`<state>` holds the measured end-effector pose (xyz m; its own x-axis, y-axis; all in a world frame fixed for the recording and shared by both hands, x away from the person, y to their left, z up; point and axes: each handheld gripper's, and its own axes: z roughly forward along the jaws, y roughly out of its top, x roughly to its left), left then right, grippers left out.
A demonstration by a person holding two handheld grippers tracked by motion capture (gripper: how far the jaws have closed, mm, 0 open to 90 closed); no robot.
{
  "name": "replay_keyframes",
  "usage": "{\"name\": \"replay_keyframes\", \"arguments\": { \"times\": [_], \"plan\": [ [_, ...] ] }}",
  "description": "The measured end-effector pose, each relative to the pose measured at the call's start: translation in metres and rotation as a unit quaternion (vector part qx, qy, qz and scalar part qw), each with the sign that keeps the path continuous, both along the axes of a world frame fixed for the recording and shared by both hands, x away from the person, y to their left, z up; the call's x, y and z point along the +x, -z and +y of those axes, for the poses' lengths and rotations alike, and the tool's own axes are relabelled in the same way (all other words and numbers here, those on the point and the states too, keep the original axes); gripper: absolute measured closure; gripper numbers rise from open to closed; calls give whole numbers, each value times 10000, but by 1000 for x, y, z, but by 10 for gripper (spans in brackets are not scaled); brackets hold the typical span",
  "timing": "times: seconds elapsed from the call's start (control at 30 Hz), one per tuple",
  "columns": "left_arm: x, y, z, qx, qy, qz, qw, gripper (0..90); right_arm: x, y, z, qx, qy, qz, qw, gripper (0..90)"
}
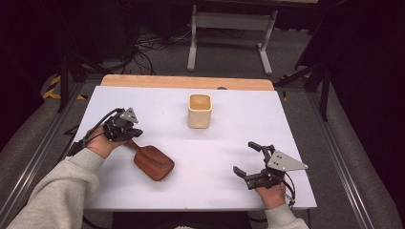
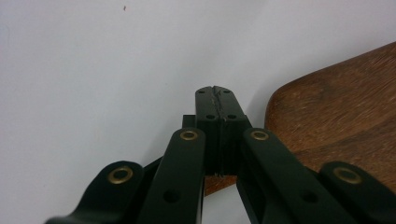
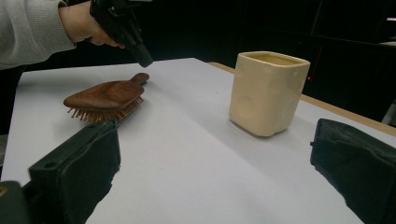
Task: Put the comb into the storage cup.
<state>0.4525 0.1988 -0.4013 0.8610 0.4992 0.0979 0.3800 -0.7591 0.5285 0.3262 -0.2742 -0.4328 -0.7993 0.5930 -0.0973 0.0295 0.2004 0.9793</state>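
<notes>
Just beyond the closed left hand-held gripper (image 1: 134, 133) lies the hairbrush (image 1: 154, 162).

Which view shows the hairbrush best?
The right gripper view: the hairbrush shows whole from the side, bristles down, handle toward the left gripper. The high view shows its wooden back; the left gripper view, an edge.

Light grey knit sleeves (image 1: 52, 193); black hand-held gripper (image 1: 125, 128) with brass-ringed rivets (image 2: 188, 135), grey three-cornered plate (image 1: 284, 161), black trailing cable (image 1: 90, 132).
</notes>
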Motion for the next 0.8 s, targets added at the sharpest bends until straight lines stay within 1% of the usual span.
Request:
{"name": "replay_keyframes", "arguments": {
  "times": [0.03,0.1,0.17,0.2,0.37,0.47,0.53,0.57,0.67,0.8],
  "plan": [
    [0,0,0,0,0,0,10000,900,0,0,0,-1,-3,0,10000,23],
    [2,3,-2,157,-19,130,9998,900,0,0,0,0,-7,-2,10000,22],
    [3,5,-3,234,35,196,9995,900,0,0,0,2,-9,3,10000,22],
    [4,6,-4,322,37,244,9992,900,0,0,0,-1,-11,4,10000,23],
    [6,15,-9,603,72,367,9975,900,0,0,1,4,-48,16,10000,22],
    [7,17,-12,707,109,406,9966,900,0,0,1,4,-55,11,10000,22],
    [7,19,-12,750,113,480,9960,900,0,0,1,-7,-57,11,10000,22],
    [7,20,-13,840,126,482,9952,900,0,0,1,-11,-55,6,10000,22],
    [7,21,-13,902,165,512,9945,900,0,0,0,-5,-58,11,10000,22],
    [4,21,-10,950,164,634,9933,900,0,0,0,-1,-62,11,10000,22]
  ]
}}
